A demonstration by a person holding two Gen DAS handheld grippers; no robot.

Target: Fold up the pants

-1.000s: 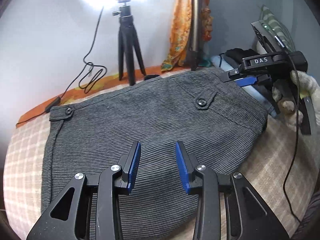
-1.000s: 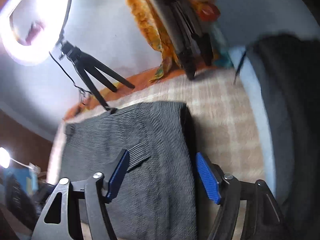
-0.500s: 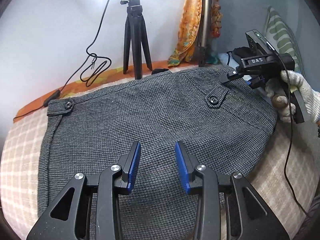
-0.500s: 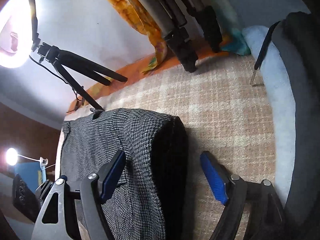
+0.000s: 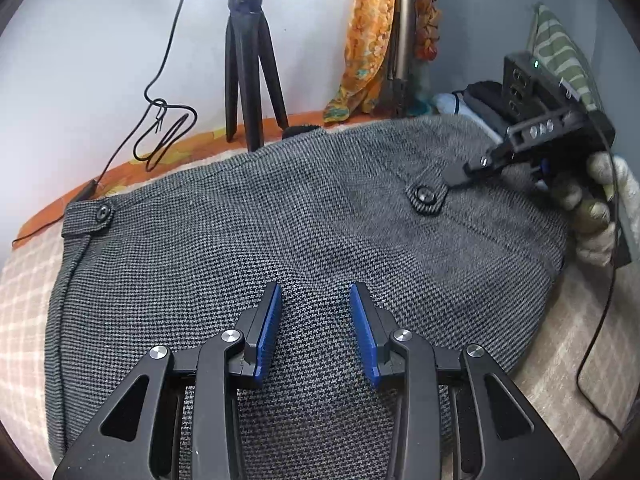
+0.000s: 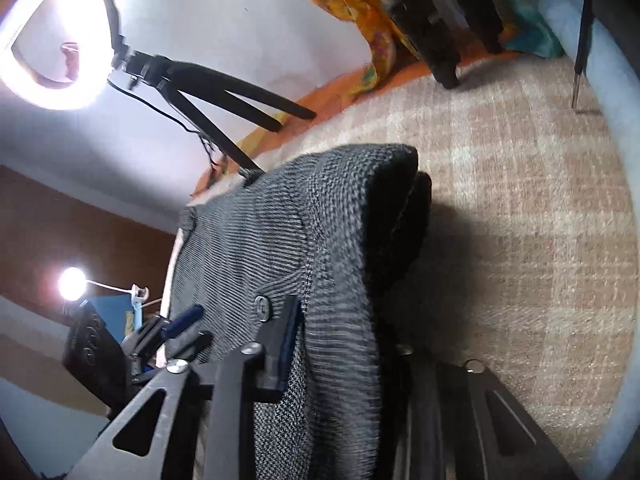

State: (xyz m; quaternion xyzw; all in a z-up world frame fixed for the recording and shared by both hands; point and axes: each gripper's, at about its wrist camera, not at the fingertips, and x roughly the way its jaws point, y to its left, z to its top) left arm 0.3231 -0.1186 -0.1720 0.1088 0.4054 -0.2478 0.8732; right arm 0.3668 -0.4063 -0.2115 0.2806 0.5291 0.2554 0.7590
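Note:
Grey houndstooth pants [image 5: 280,220] lie folded on a checked bedcover [image 5: 24,280], button tabs facing up. My left gripper [image 5: 316,332] hovers over their near middle, blue pads apart, nothing pinched between them. In the right wrist view the jaws of my right gripper [image 6: 344,332] are closing on the pants' [image 6: 280,240] thick folded right edge. The cloth bunches up between the fingers and hides the right one. From the left wrist view, the right gripper [image 5: 472,168] sits at that edge beside a button, held by a gloved hand [image 5: 596,208].
A black tripod [image 5: 248,60] with a ring light [image 6: 48,40] stands behind the pants, its cable [image 5: 160,128] looped against the wall. An orange cloth [image 5: 368,40] hangs on a stand. Dark clothes [image 5: 480,96] and a striped pillow [image 5: 560,52] lie at the far right.
The right gripper's jaws, wide open before, have closed on the pants' right edge and bunched it. Both grippers have come down closer to the cloth. The left jaws kept their gap.

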